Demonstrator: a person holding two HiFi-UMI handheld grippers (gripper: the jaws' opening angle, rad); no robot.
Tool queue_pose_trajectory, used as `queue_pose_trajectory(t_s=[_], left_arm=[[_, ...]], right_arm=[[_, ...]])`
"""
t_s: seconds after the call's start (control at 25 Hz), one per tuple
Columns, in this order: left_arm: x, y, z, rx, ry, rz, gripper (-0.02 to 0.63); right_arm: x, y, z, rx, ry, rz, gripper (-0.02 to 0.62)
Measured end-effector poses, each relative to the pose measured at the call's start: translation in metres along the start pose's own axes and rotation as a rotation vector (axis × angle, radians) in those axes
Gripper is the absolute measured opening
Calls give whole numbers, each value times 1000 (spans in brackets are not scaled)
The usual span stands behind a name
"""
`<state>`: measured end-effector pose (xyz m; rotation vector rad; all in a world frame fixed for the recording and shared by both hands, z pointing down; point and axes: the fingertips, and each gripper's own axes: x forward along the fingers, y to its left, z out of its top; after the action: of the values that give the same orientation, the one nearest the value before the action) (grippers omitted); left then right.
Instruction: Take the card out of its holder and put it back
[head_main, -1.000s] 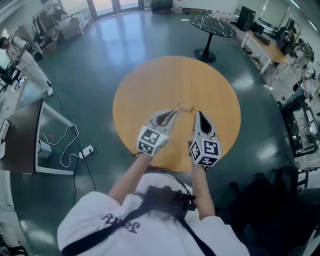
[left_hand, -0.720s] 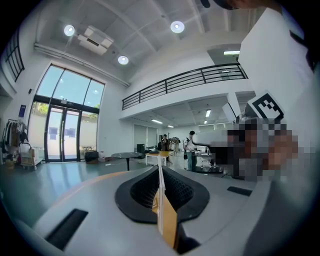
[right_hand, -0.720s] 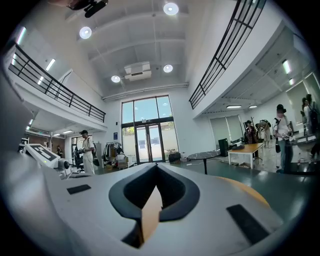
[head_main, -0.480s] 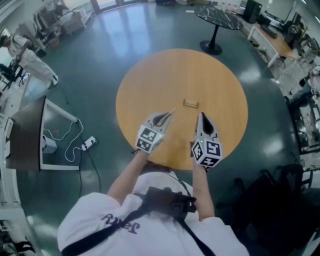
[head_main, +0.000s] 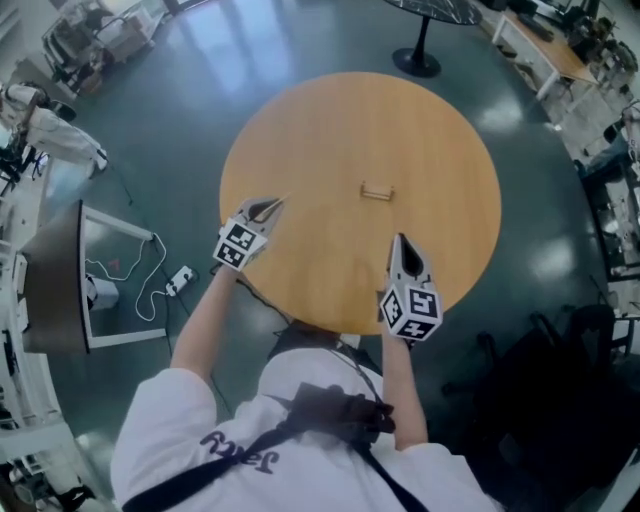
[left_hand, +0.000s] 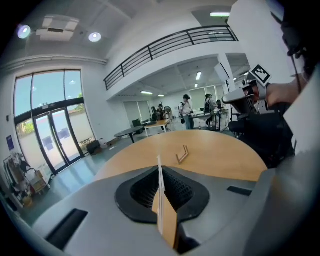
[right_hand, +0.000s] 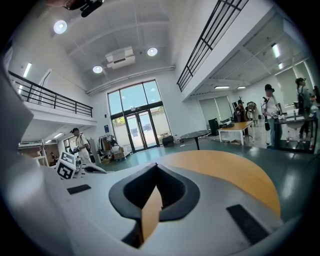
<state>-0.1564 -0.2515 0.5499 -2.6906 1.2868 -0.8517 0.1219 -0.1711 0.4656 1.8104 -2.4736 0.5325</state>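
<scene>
The small wooden card holder (head_main: 377, 191) sits empty near the middle of the round wooden table (head_main: 440, 130); in the left gripper view the holder (left_hand: 182, 154) lies ahead of the jaws. My left gripper (head_main: 272, 206) hovers over the table's left edge, well left of the holder. It is shut on a thin white card (left_hand: 160, 187), which I see edge-on between the pads. My right gripper (head_main: 400, 242) hangs over the table's near side, below the holder, with its jaws (right_hand: 156, 167) shut and nothing between them.
A dark marble-topped table (head_main: 432, 10) stands behind the round one. A monitor on a stand (head_main: 60, 280) and a power strip with cables (head_main: 180, 277) are on the floor at the left. Desks (head_main: 545, 45) line the right. People stand far off.
The left gripper has drawn the card away from the holder and swung left to the table's edge. The right gripper has hardly moved.
</scene>
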Motion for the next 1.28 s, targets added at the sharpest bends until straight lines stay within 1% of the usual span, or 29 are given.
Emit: queue_pose_trajectory(t_s=[0.12, 0.24, 0.36, 0.44, 0.52, 0.68, 0.84, 0.96, 1.16, 1.28], left_arm=[[2, 39, -17, 82, 78, -4, 28], [10, 72, -25, 169, 148, -4, 28], [21, 98, -21, 261, 189, -12, 28], [33, 109, -14, 315, 196, -27, 28], [48, 112, -3, 345, 182, -49, 28], [80, 103, 22, 366, 125, -119, 28], [111, 80, 42, 378, 75, -203, 28], [131, 58, 62, 383, 22, -268, 28], [157, 21, 99, 363, -73, -368, 28], [170, -2, 127, 316, -139, -432, 28]], right_arm=[[1, -6, -8, 12, 24, -20, 23], [4, -18, -15, 27, 45, -43, 23], [5, -27, -18, 33, 58, -63, 23], [4, -34, -22, 36, 71, -76, 23], [2, -41, -26, 41, 85, -92, 23], [2, -51, -32, 46, 109, -117, 23], [2, -59, -36, 47, 127, -135, 23], [2, -63, -40, 58, 142, -154, 23], [7, -65, -42, 68, 155, -157, 23], [9, -70, -43, 80, 159, -160, 23]])
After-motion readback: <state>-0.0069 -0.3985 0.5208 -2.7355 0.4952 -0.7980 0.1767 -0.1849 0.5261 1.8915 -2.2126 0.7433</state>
